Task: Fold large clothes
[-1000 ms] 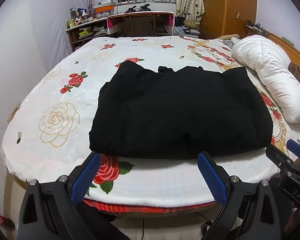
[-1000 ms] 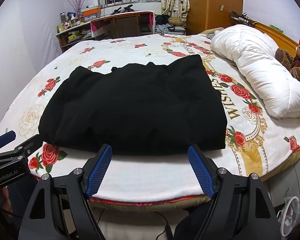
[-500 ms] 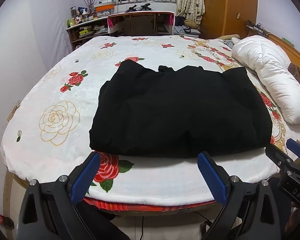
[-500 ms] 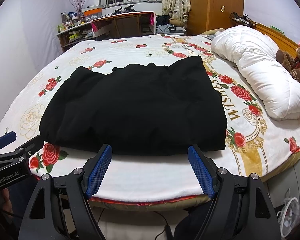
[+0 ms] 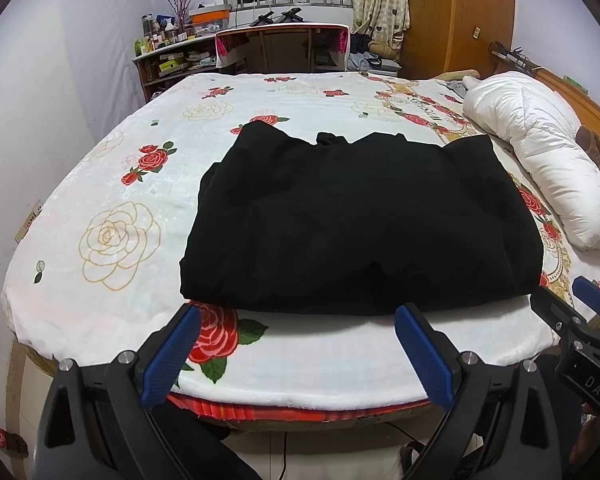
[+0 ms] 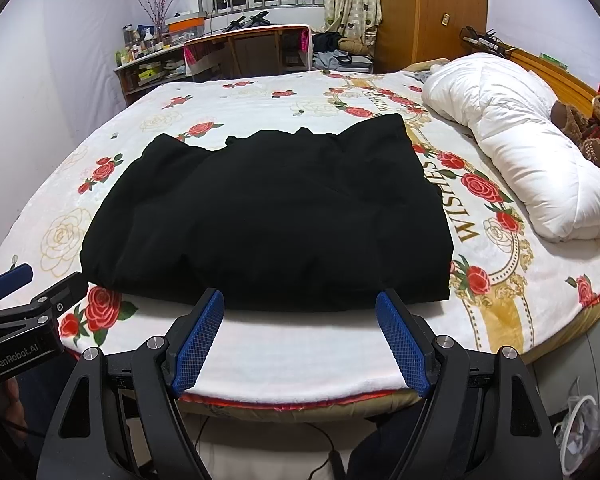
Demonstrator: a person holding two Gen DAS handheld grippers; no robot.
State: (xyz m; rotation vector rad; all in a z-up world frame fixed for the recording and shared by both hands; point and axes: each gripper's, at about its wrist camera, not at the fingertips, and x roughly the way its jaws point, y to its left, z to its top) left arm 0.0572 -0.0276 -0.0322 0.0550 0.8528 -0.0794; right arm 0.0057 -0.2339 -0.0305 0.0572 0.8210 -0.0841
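A: Blue-padded left claw (image 5: 296, 346) and right claw (image 6: 300, 338) hover open, empty, at the bed's (image 5: 300, 356) near edge.

B: Ahead, the black garment (image 5: 360, 224) lies folded on the bed; probably soft, floppy, best pinched at near corners.

Left claw (image 5: 296, 330) and right claw (image 6: 300, 314) side by side, both tilted downward, jaws spread wide — nothing between the blue pads (image 6: 198, 338), neither touching anything

free: bare bed (image 5: 100, 288) left of black garment (image 5: 360, 220) (near edge too) | obstacle: white duvet (image 6: 520, 148) right
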